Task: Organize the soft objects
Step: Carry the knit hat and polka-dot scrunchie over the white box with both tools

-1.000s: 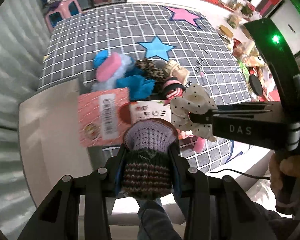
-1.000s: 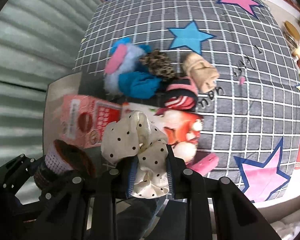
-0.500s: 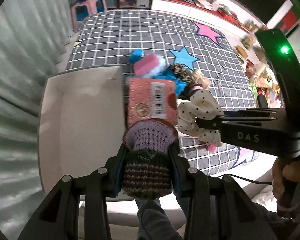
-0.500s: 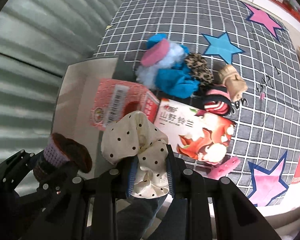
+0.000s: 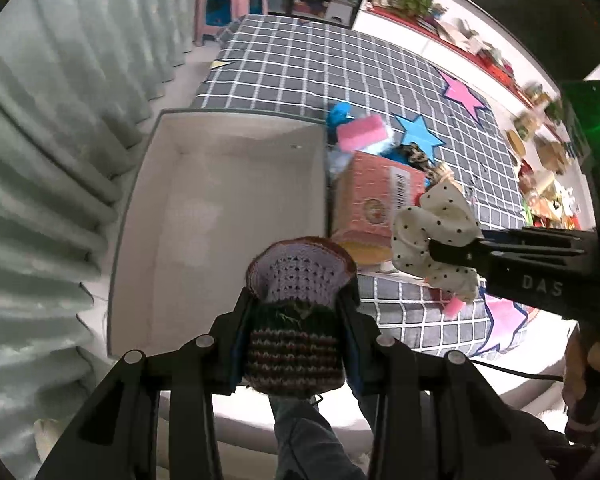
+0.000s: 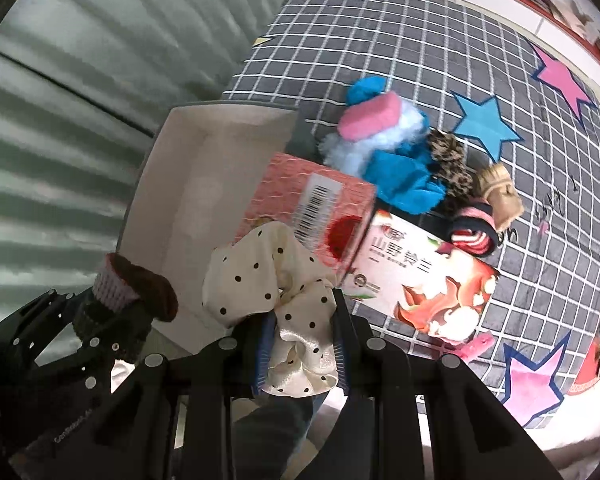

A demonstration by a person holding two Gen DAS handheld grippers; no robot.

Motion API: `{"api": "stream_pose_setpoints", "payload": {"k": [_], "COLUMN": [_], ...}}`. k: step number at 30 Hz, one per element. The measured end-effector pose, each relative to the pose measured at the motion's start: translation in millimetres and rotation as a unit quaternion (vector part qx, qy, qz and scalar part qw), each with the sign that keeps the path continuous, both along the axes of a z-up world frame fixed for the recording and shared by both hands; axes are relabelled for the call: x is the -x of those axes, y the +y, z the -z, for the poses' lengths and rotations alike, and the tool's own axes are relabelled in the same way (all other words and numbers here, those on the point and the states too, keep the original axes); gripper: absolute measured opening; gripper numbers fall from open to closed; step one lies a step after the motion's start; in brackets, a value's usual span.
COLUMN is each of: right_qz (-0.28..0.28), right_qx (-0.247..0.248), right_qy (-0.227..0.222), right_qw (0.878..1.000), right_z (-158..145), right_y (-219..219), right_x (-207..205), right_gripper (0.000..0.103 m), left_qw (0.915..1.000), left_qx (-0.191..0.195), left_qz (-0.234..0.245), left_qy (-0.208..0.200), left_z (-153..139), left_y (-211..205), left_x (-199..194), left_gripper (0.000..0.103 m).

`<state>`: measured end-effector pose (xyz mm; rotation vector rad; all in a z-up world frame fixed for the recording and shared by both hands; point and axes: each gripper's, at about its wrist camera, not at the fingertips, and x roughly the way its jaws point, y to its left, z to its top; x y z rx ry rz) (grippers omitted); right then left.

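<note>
My left gripper (image 5: 296, 312) is shut on a knitted striped cup-shaped piece (image 5: 296, 320) with a lilac inside, held above the near end of an open white box (image 5: 220, 216). My right gripper (image 6: 300, 328) is shut on a cream polka-dot scrunchie (image 6: 268, 280); in the left wrist view the scrunchie (image 5: 436, 232) hangs to the right of the box, over a pink carton (image 5: 376, 200). On the checked cloth (image 6: 380, 48) lies a heap of soft things: a pink sponge (image 6: 370, 120), blue fluffy cloth (image 6: 400, 176), a leopard scrunchie (image 6: 450, 164) and a striped band (image 6: 474, 232).
A second carton with a red picture (image 6: 428, 280) lies beside the pink carton (image 6: 312, 204). A pale curtain (image 5: 40, 120) hangs to the left of the box. A pink stool (image 5: 232, 4) stands beyond the cloth, and shelves with clutter (image 5: 540, 152) run along the right.
Both grippers have travelled left from above the cartons toward the white box, still holding their pieces. The box now shows fully under the left gripper.
</note>
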<state>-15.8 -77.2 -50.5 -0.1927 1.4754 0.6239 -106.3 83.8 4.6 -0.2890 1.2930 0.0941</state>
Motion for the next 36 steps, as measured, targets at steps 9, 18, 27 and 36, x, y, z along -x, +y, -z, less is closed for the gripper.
{"api": "stream_pose_setpoints", "payload": {"k": [9, 18, 27, 36], "right_qz": [-0.056, -0.112, -0.142, -0.156], "right_qx": [0.005, 0.009, 0.013, 0.014], "right_qy": [-0.002, 0.004, 0.014, 0.02], "right_qw": [0.998, 0.994, 0.99, 0.987], "right_z": [0.8, 8.0, 17.5, 20.8], "right_y": [37.9, 74.9, 93.4, 96.2], "right_x": [15.6, 35.9, 47.3, 48.9], "right_gripper": [0.028, 0.028, 0.028, 0.028], "left_qw": [0.9987, 0.9954, 0.9926, 0.9924], "left_qx": [0.001, -0.004, -0.004, -0.005], "left_qz": [-0.05, -0.093, -0.116, -0.114], "left_qy": [0.009, 0.022, 0.037, 0.045], "left_z": [6.2, 13.2, 22.5, 29.0], "left_y": [30.4, 56.3, 72.3, 72.8], "left_x": [20.0, 41.8, 55.9, 50.1], "left_gripper": [0.042, 0.042, 0.042, 0.042]}}
